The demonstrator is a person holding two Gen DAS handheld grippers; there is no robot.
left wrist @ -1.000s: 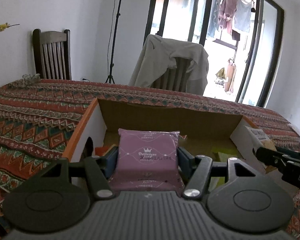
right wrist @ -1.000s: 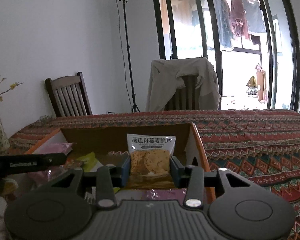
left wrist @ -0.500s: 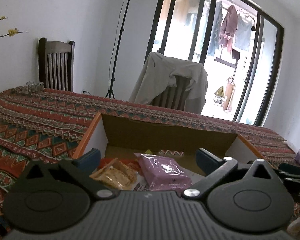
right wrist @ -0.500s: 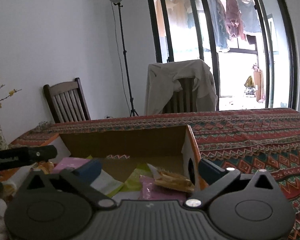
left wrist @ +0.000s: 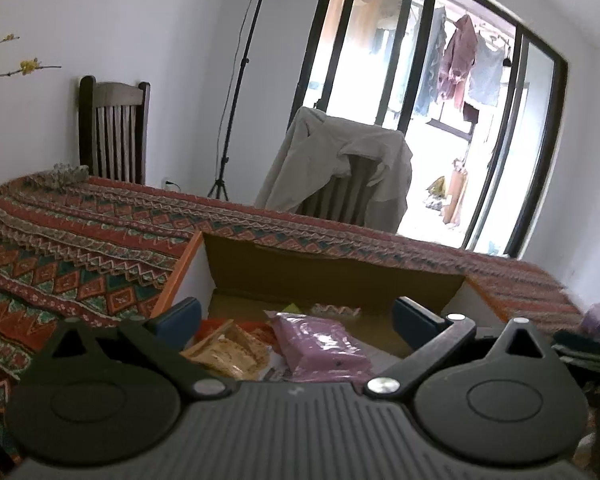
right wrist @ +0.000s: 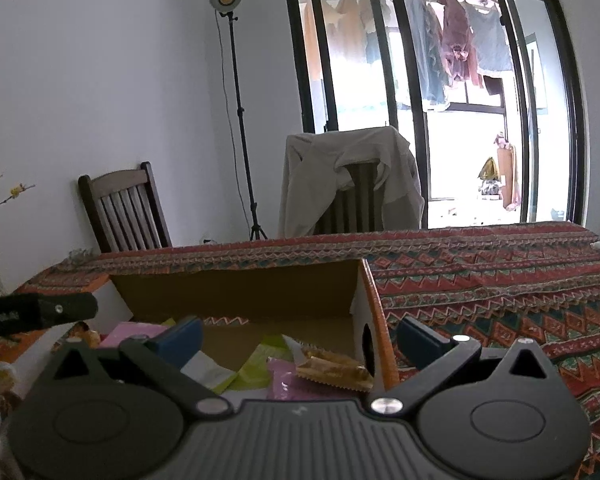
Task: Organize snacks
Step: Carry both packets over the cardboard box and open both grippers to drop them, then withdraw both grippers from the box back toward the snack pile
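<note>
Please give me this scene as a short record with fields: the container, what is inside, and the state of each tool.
container: open cardboard box on patterned tablecloth
inside: pink packet, cracker packet, green packet, other snacks
left tool: open, empty, above the box
right tool: open, empty, above the box
behind table: two chairs, one with a jacket

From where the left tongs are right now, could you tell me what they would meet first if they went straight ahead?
Most likely the pink snack packet lying in the cardboard box, right between the open left tongs. If they pass above it, the box's brown back wall comes next; depth is hard to judge here.
</note>
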